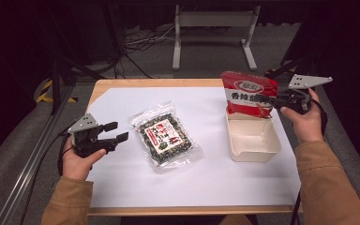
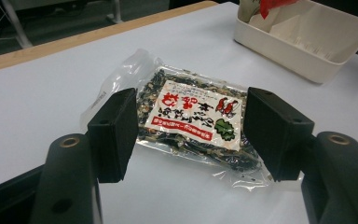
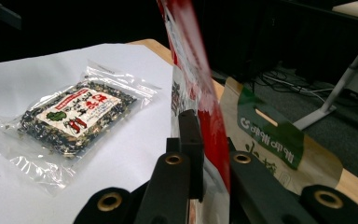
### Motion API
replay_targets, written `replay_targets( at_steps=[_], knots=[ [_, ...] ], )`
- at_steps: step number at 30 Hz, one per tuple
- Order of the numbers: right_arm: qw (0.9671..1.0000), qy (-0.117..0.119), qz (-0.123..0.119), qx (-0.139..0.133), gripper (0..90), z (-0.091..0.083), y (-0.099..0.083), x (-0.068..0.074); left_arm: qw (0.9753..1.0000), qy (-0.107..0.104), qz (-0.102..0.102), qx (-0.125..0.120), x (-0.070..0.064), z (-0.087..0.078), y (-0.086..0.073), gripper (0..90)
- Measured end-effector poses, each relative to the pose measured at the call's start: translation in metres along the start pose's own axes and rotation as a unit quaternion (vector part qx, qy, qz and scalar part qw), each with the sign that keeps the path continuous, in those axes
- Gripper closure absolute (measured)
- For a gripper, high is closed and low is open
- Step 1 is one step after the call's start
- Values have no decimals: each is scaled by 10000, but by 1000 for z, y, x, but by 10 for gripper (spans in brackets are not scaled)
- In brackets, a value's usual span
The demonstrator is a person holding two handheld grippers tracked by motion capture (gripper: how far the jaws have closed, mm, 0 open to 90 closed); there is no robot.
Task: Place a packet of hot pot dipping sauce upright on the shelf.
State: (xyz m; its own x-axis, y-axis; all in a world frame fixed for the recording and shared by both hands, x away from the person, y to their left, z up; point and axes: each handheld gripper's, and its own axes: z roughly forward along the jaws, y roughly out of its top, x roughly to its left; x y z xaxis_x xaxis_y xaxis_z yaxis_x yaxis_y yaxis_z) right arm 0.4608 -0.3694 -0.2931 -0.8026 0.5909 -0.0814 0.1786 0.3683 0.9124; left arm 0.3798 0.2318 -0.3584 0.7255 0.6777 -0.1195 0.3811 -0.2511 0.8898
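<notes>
Your right gripper [image 1: 268,100] is clamped on the edge of the glossy red snack bag with white lettering [image 1: 247,93], holding it upright with its bottom end dipping into the far end of the cream rectangular plastic tub [image 1: 258,149]. That hand sits out past the tub's right side, wrist roughly level, jaws pointing left across the table. Your left gripper [image 1: 115,131] hovers low over the white table sheet [image 1: 206,178], jaws spread wide with nothing between them, aimed at the clear flat packet of dark seaweed mix with a red-and-white label [image 1: 164,136], which lies flat just to its right, not touched.
</notes>
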Motion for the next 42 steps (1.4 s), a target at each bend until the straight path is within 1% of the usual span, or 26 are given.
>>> replay_targets(
  at_steps=[2,4,5,7,9,11,13,15,17,20,24,25,26,29,31,34,35,37,39,42],
  knots=[
    [10000,-3,16,14,898,1,-3,-2,10000,-8,-23,5,-1,1,0,365],
    [10000,-1,75,-6,898,1,-6,-4,10000,2,37,35,0,2,0,365],
    [9999,13,99,-21,898,2,-8,-5,10000,-15,-19,34,-1,2,0,365],
    [9999,-6,140,22,898,6,-14,-7,10000,-18,0,50,-1,2,0,365],
    [9999,-17,146,39,898,7,-15,-8,10000,-18,-1,49,-1,2,0,365],
    [9999,-79,121,80,898,12,-19,-9,10000,0,23,49,-1,3,-1,365],
    [9998,-139,99,83,898,14,-21,-10,10000,-6,4,65,-1,3,-1,364],
    [9998,-181,93,63,898,15,-23,-11,9999,-84,-93,41,-1,4,-2,364],
    [9997,-238,67,73,898,19,-26,-12,10000,-57,-5,53,0,5,-2,363],
    [9994,-325,-20,143,897,25,-29,-12,10000,-47,-37,71,-1,5,-2,363],
    [9989,-454,-54,73,895,29,-35,-12,9999,-54,-37,85,-2,6,-2,362],
    [9988,-473,-80,68,894,29,-35,-12,9999,-35,11,100,-2,6,-2,362],
    [9985,-515,-131,94,892,30,-36,-12,9999,-53,-30,89,-2,7,-2,362],
    [9979,-594,-217,143,877,33,-36,-11,9999,-59,-52,108,-3,7,-2,362],
    [9976,-627,-259,169,868,35,-36,-10,9999,-70,-34,118,-3,8,-2,362],
    [9977,-605,-257,176,865,38,-39,-9,9999,-63,-2,118,-3,8,-2,361],
    [9980,-566,-194,191,872,39,-41,-8,9999,-45,26,128,-3,8,-2,360],
    [9980,-579,-174,183,874,39,-43,-9,9999,-45,38,144,-3,8,-2,359],
    [9978,-622,-88,200,880,39,-45,-9,9999,-86,-26,141,-3,9,-2,359],
    [9968,-726,111,314,886,37,-49,-10,9999,-83,-18,145,-4,10,-3,354]
  ],
)
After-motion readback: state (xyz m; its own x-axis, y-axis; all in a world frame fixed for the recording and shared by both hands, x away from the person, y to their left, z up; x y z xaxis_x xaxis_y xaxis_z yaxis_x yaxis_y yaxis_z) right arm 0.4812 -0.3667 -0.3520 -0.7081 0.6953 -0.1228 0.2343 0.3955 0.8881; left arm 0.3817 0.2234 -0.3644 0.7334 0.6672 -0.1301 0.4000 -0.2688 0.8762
